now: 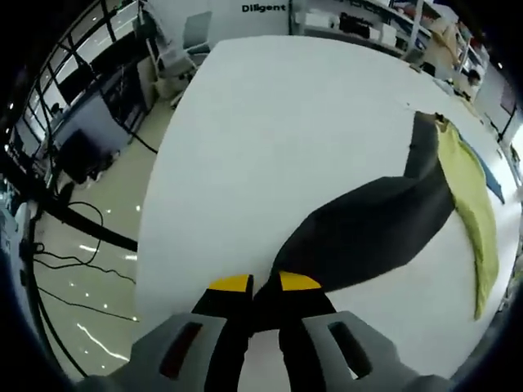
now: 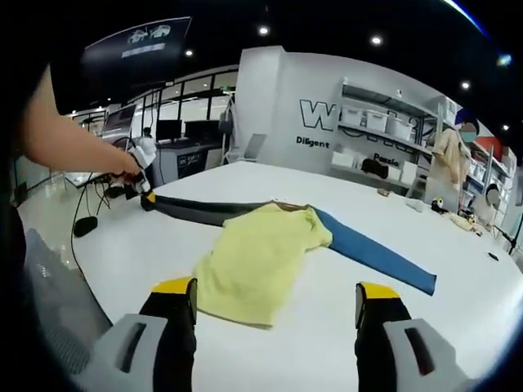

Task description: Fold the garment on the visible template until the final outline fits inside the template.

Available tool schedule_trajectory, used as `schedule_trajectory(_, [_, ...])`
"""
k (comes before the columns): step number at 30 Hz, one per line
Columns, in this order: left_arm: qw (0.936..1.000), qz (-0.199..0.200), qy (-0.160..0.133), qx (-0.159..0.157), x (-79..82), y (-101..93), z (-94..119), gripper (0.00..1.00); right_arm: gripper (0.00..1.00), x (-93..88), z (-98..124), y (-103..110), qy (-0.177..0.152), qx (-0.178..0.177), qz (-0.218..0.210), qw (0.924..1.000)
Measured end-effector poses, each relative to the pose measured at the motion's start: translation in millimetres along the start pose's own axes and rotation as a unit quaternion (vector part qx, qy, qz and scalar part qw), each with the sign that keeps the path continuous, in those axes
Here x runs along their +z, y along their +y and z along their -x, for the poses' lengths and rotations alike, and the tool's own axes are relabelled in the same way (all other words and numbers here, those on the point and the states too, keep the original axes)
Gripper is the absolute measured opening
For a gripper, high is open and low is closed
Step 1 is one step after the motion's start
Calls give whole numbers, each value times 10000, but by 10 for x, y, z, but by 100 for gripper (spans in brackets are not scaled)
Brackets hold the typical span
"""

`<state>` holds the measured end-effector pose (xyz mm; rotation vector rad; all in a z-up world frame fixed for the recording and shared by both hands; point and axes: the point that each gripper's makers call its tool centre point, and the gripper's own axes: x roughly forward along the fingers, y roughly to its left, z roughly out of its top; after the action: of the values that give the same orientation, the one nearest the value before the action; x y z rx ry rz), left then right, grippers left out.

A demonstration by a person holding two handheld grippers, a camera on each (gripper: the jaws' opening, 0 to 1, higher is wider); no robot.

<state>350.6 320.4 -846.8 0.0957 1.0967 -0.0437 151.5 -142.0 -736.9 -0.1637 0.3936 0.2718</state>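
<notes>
- On the white counter (image 1: 270,139), left gripper (image 1: 265,283) is pinched shut on the dark garment (image 1: 368,233) corner.
- Right gripper (image 2: 276,298) gapes wide, empty, near the yellow cloth (image 2: 257,261).
- Risk: a hard pull could drag the cloth along.

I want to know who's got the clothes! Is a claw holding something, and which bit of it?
The left claw pinches the black garment by its narrow end. The right claw is open, holding nothing, with the yellow garment lying ahead of it.
</notes>
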Motion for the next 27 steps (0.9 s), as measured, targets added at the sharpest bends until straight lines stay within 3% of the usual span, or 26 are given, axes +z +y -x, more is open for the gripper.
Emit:
schedule_trajectory(5, [9995, -220, 4, 246, -51, 100, -27, 11, 78, 1, -2, 6, -2, 10, 23, 10000])
schedule_trajectory(9, [9991, -185, -190, 335, -50, 144, -6, 12, 78, 2, 4, -1, -11, -5, 17, 10000])
schedule_trajectory(13, [9952, -586, -361, 696, -13, 252, -9, 14, 79, 8, 4, -3, -23, -15, 22, 10000])
schedule_trajectory(15, [9959, -556, -381, 601, -32, 214, -21, 12, 79, 11, 4, -4, -32, -17, 23, 10000])
schedule_trajectory(19, [9948, -595, -430, 707, 0, 272, -28, 17, 79, 22, 6, 1, -53, -10, 46, 10000])
schedule_trajectory(22, [9944, -192, -668, 795, 45, 325, 21, 32, 79, 22, 11, 1, -59, -8, 45, 10000])
schedule_trajectory(27, [9931, -281, -794, 819, 73, 316, 107, 32, 79, 31, 13, 11, -79, 15, 70, 9999])
